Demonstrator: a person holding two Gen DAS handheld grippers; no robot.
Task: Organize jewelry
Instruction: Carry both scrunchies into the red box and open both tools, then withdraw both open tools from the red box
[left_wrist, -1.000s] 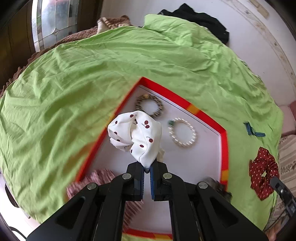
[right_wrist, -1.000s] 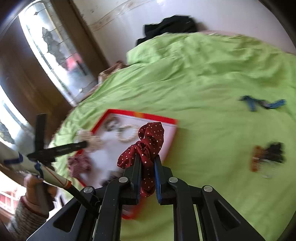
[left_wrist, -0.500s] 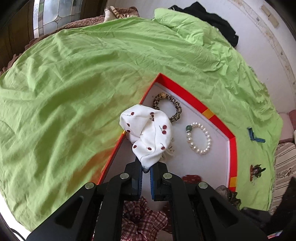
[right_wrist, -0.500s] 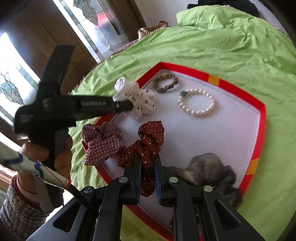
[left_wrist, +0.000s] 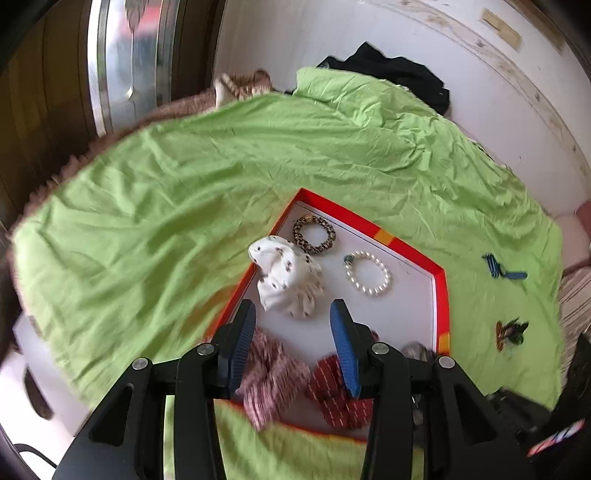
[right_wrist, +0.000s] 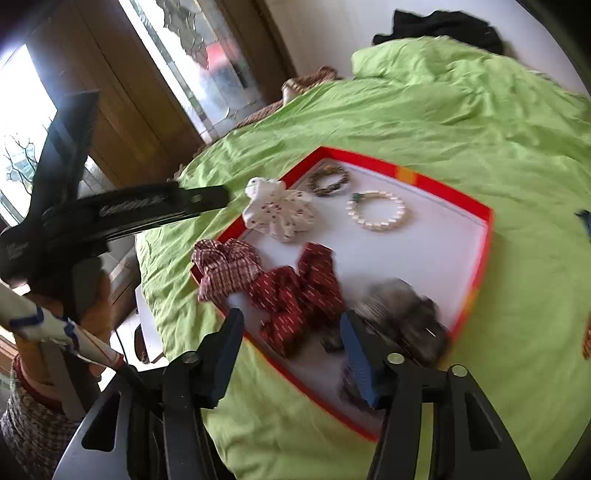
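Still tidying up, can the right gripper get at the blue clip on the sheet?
Probably yes: the blue clip lies alone on open green sheet, outside the tray, and the right gripper holds nothing, jaws opening.

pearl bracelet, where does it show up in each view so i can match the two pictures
Left wrist view: the pearl bracelet lies right of centre, on the white floor of the red-rimmed tray, right of the white spotted scrunchie.
Right wrist view: the pearl bracelet lies above centre, in the tray's far half, again right of the white spotted scrunchie.
Shared landmark: the leopard-print bracelet, just up and left of the pearls in both.
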